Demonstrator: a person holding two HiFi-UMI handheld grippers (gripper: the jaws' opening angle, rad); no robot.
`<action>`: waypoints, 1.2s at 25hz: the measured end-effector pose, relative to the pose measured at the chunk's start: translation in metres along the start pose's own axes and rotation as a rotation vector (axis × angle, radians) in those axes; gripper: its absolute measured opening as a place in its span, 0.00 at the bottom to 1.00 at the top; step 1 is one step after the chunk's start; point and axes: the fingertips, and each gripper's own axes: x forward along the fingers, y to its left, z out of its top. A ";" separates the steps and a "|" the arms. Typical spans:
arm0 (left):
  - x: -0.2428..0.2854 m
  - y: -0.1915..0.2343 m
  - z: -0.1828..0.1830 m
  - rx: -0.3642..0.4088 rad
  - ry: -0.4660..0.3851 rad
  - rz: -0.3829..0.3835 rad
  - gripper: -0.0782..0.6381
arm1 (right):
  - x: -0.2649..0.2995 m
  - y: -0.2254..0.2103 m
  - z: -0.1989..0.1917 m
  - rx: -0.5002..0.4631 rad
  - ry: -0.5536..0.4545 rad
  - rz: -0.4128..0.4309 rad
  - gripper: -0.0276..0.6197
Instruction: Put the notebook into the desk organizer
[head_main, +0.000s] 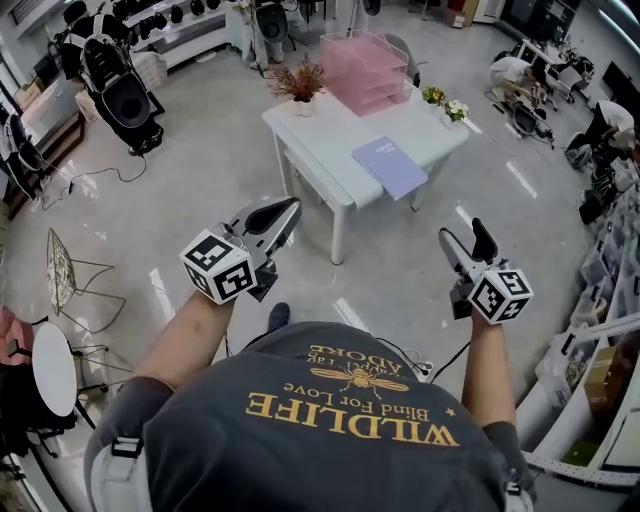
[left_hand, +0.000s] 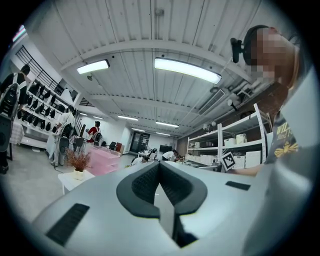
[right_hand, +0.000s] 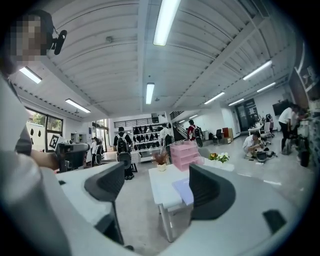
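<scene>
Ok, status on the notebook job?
Left gripper shut, empty; right gripper open, empty. Notebook flat on table, untouched; pink organizer behind it. Potted plant beside organizer, not between.

The room is bright and evenly lit. Long ceiling lamps (left_hand: 187, 70) shine from overhead and burn out to plain white in both gripper views. In the head view the glossy floor (head_main: 180, 180) throws back pale streaks of glare, to the right of the white desk (head_main: 320, 135) and nearer the person. The shadow under the desk is faint and soft-edged. All three views bow straight lines towards the edges, and the gripper views end in a dark round border. The far room stays fairly sharp, while the left tool (left_hand: 159, 164) and the right tool (right_hand: 156, 169), close to the lens, look soft.
</scene>
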 end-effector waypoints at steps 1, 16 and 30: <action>0.004 0.009 -0.001 -0.005 0.000 -0.006 0.11 | 0.008 -0.001 0.000 0.002 0.002 -0.003 0.64; 0.130 0.247 0.041 -0.003 -0.004 -0.235 0.11 | 0.214 -0.045 0.036 0.019 0.019 -0.219 0.64; 0.231 0.350 0.035 -0.056 0.049 -0.312 0.11 | 0.311 -0.126 0.039 0.063 0.104 -0.300 0.64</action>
